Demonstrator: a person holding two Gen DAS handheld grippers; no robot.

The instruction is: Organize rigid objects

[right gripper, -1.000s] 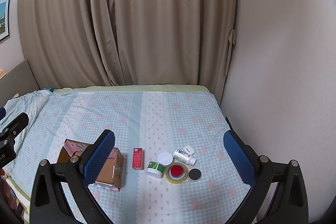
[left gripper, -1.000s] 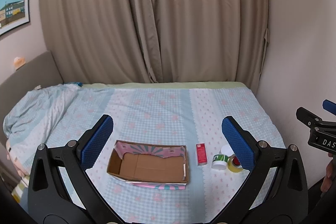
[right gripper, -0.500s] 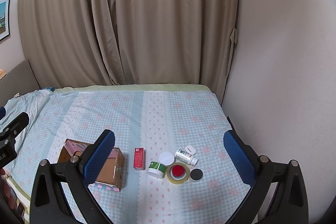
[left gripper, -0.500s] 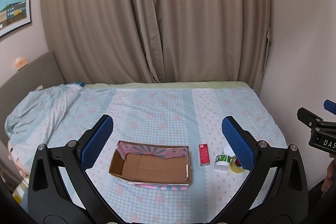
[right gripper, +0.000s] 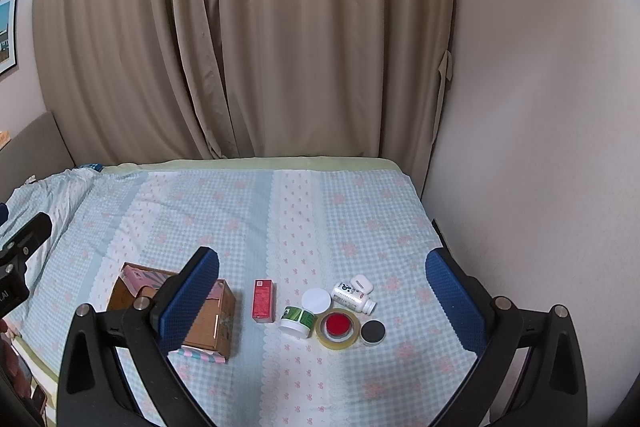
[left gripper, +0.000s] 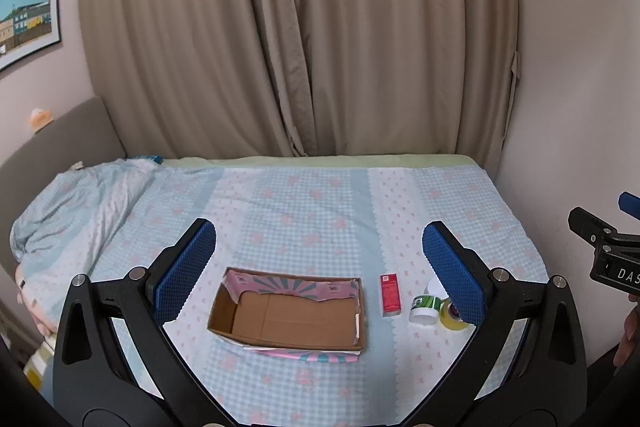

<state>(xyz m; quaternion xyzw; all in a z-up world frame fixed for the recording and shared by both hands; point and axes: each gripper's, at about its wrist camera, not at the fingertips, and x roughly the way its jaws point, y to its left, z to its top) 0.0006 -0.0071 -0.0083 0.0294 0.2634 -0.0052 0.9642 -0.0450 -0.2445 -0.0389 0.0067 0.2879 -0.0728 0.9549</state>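
Since a second ago I have only drifted slightly nearer, so with my left gripper [left gripper: 319, 259] and right gripper [right gripper: 322, 291] both wide open and empty, the open brown cardboard box [left gripper: 292, 311] holds seemingly nothing, the small red carton [right gripper: 263, 299] lying at its three o'clock.

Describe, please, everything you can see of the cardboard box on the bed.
The cardboard box is a shallow, open-topped tray of plain brown card inside, with pink and teal printed paper on its outside and back flap. It is empty and lies flat on the checked bedsheet, left of the red carton, not touching it.
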